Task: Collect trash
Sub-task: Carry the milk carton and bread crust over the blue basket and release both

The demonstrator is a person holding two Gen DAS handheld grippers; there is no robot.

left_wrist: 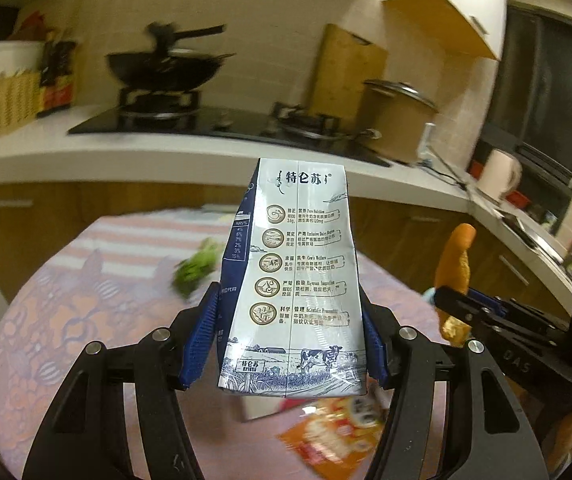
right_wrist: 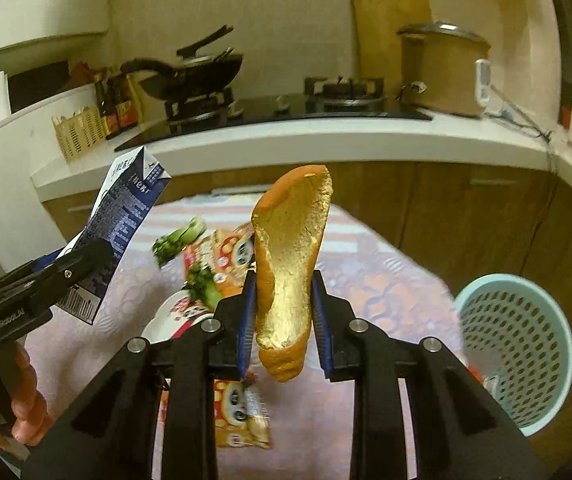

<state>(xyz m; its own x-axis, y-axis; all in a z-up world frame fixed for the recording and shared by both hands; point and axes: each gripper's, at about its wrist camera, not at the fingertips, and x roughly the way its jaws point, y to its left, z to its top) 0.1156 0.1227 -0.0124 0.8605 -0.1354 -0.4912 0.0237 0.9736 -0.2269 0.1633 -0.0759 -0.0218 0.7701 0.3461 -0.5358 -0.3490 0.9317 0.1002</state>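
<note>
Holding both loads above the bench: left tool (left_wrist: 291,336) clenched on flattened blue-and-white milk carton (left_wrist: 291,280); right tool (right_wrist: 282,320) pinching torn orange bread crust (right_wrist: 289,264), which I judge may crumble or slip short of the pale blue perforated plastic basket (right_wrist: 517,344).

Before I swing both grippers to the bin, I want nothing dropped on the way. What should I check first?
1. Milk carton clamped between the left gripper fingers: ok.
2. Bread piece held by the right gripper: ok, though only its lower half sits between the fingers.
3. Light blue perforated basket in view, mouth open: ok.
4. Room left in the basket: cannot tell.
5. Table fully cleared: not ok; snack wrapper and greens remain.
</note>
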